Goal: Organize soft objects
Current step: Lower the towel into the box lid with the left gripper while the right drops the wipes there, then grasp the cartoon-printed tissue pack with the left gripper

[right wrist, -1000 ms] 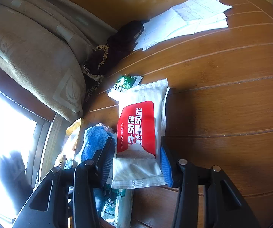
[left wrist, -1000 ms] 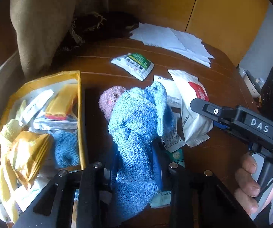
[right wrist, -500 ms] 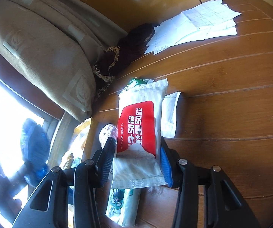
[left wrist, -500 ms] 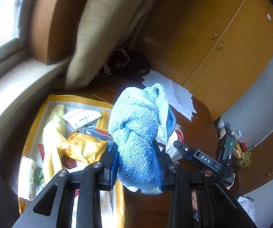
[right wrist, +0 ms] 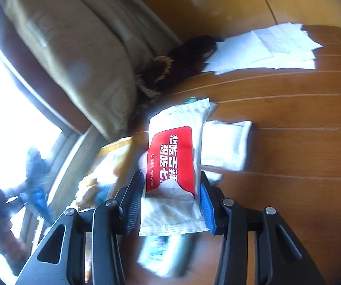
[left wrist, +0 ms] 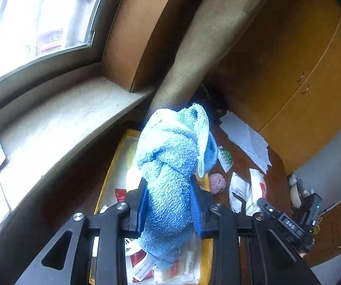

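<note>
Towel (left wrist: 170, 166) (nubby blue terry), bunched between left gripper (left wrist: 168, 204) fingers (left wrist: 197, 204)

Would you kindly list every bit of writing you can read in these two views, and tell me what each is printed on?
"Wet wipe": small white print on the red panel of the wet wipe packet held in the right gripper.
Large white Chinese characters on the same red panel: visible, partly cut off.
"DAS": on the right gripper's black body, seen from the left wrist view; small, barely legible.
Print on the green-and-white sachet and on the packets in the yellow tray: too small to read.
</note>
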